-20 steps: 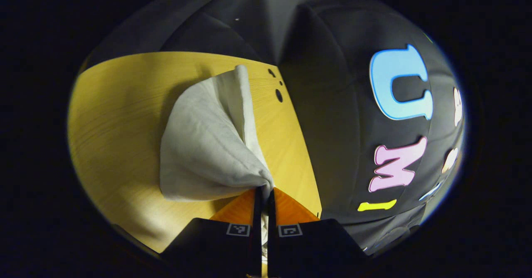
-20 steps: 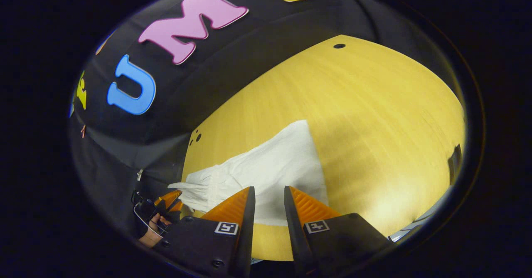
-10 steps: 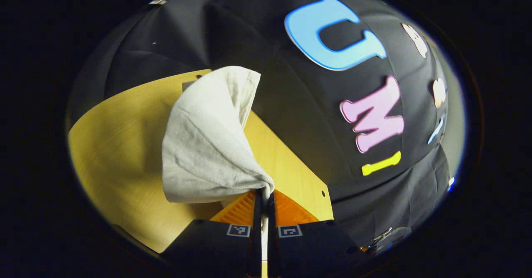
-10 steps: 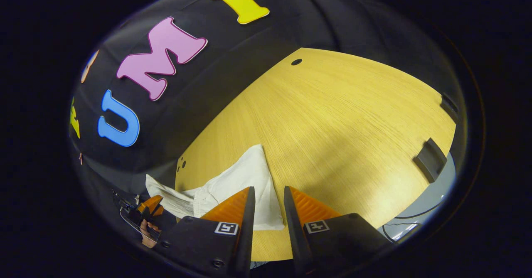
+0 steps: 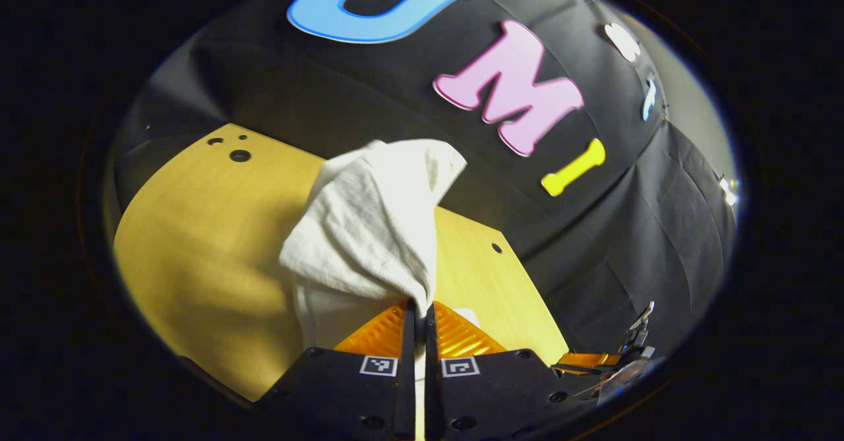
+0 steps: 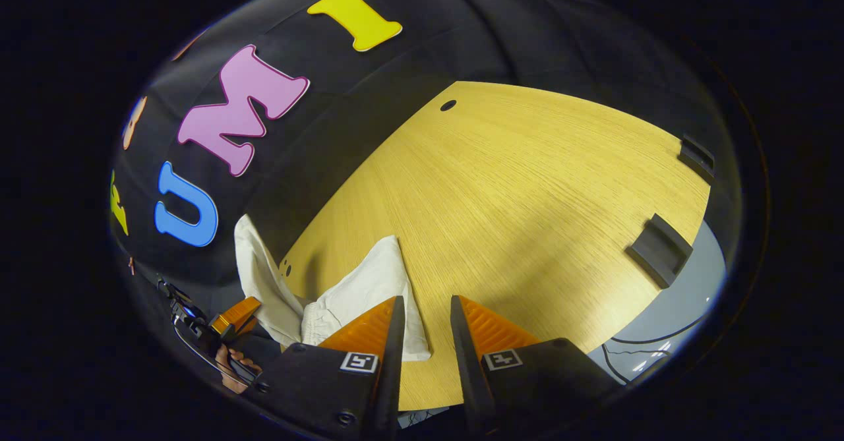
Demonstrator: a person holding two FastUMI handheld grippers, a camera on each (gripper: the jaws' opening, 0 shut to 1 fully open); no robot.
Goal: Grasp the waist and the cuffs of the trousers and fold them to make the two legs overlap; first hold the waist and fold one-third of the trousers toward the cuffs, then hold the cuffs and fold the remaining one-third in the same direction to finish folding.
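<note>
— White woven cloth, soft and creased: where are the trousers (image 5: 369, 223)?
— In the left gripper view, the left claw (image 5: 418, 319) has its fingers pressed together on a gathered edge, and the fabric billows up from it toward 11 o'clock, lifted off the bench (image 5: 191, 230).
— And the bench itself?
— Pale yellow wood with fine straight grain and small round holes near its edge.
— The right side?
— In the right gripper view, the right claw (image 6: 424, 322) is spread apart with nothing between its fingers. Crumpled trousers lie at 9 to 10 o'clock from it, on the bench corner, one flap lifted toward the left claw at 9 o'clock.
</note>
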